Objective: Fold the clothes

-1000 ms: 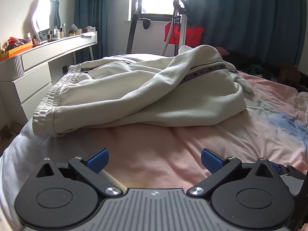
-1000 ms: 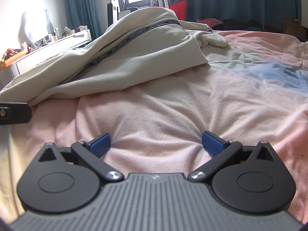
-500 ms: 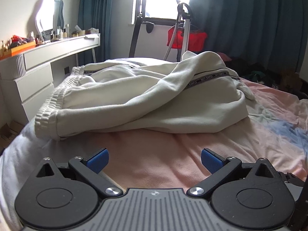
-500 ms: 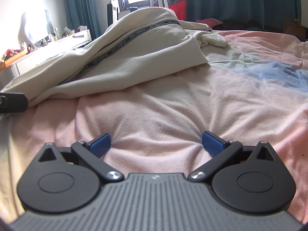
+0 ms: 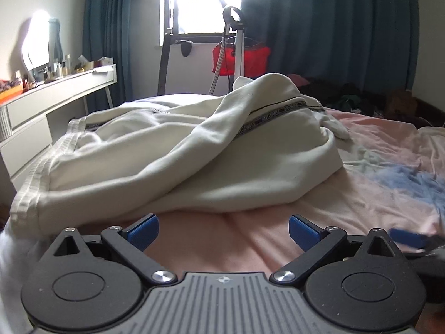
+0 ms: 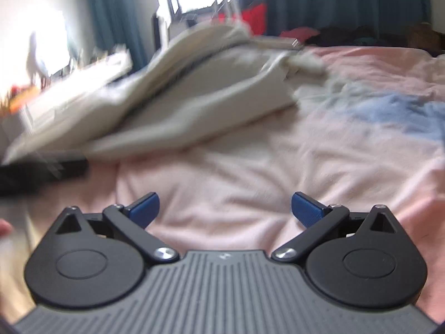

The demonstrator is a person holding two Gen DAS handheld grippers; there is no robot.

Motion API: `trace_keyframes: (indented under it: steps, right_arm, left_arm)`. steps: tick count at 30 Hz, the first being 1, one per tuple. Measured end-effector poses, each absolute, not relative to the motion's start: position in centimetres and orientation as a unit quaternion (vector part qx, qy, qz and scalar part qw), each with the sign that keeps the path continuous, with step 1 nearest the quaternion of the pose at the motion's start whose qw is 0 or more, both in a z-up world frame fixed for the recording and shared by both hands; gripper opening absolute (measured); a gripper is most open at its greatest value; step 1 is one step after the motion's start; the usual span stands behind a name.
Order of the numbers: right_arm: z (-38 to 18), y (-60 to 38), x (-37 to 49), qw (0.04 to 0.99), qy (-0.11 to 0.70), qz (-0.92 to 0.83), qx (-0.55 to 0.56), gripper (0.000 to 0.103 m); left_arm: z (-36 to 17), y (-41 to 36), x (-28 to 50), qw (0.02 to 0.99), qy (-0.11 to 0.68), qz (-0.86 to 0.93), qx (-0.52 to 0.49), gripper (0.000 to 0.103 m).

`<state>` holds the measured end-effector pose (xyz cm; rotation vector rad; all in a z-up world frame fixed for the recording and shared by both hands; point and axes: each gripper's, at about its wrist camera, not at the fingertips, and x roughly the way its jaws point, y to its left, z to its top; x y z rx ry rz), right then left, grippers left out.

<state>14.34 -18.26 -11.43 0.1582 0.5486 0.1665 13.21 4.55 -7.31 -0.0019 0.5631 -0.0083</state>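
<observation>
One garment in play: cream sweatpants [image 5: 172, 161], crumpled in a heap on the pink bedsheet [image 5: 278, 236], filling the centre and left of the left wrist view. Ribbed waistband [image 5: 36, 178] sits at mid-left, one patterned side stripe [image 5: 272, 117] runs across the top fold toward upper centre. No bins or baskets on the bed; the only holder visible is the white vanity desk [image 5: 64, 94] at upper left, topped with small bottles and clutter too small to count, plus one mirror [image 5: 41, 41] with strong glare. One red garment [image 5: 250, 61] hangs on the stand [image 5: 236, 36] under the window, top centre. Left gripper [image 5: 224, 229] is spread wide, two blue pads [image 5: 143, 228], nothing between them, low over bare sheet just short of the near edge of the sweatpants, not touching it. Right wrist view is motion-blurred. Right gripper [image 6: 225, 208] is also spread wide, two blue pads [image 6: 307, 208] with only sheet behind the gap. Sweatpants [image 6: 180, 105] sit in the upper left of that frame, well ahead of the pads. Blue patch on the bedsheet [image 6: 397, 114] at mid-right. Dark blurred shape at the left edge, mid-height [image 6: 41, 172], looks like part of the other gripper; cannot tell more. Dark curtains [image 5: 333, 27] fill the upper right.
</observation>
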Motion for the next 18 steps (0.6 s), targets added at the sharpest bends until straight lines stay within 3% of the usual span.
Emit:
trace_keyframes:
  steps: [4, 7, 9, 16, 17, 18]
  right_arm:
    - [-5.5, -21.7, 13.0, 0.975, 0.217, 0.002, 0.042, 0.103]
    - [-1.7, -25.3, 11.8, 0.983, 0.163, 0.031, 0.081, 0.103]
    - [-0.4, -26.9, 12.2, 0.975, 0.186, 0.078, 0.088, 0.103]
    - [-2.1, -27.5, 14.3, 0.973, 0.185, 0.124, 0.061, 0.103]
    - [-2.8, -27.3, 14.9, 0.973, 0.187, 0.124, 0.048, 0.103]
    - [-3.6, -27.2, 15.5, 0.973, 0.192, 0.123, 0.035, 0.103]
  left_arm:
    - [-6.3, 3.9, 17.7, 0.968, 0.251, 0.001, -0.001, 0.101]
    - [-6.0, 1.6, 22.6, 0.973, 0.228, 0.007, 0.044, 0.100]
    - [-5.9, 0.1, 26.2, 0.972, 0.222, 0.010, 0.071, 0.100]
    - [-5.6, -3.9, 38.8, 0.965, 0.225, 0.020, 0.132, 0.093]
    - [-5.5, -4.2, 40.0, 0.965, 0.227, 0.018, 0.133, 0.090]
    - [-5.4, -4.5, 41.1, 0.964, 0.230, 0.014, 0.132, 0.080]
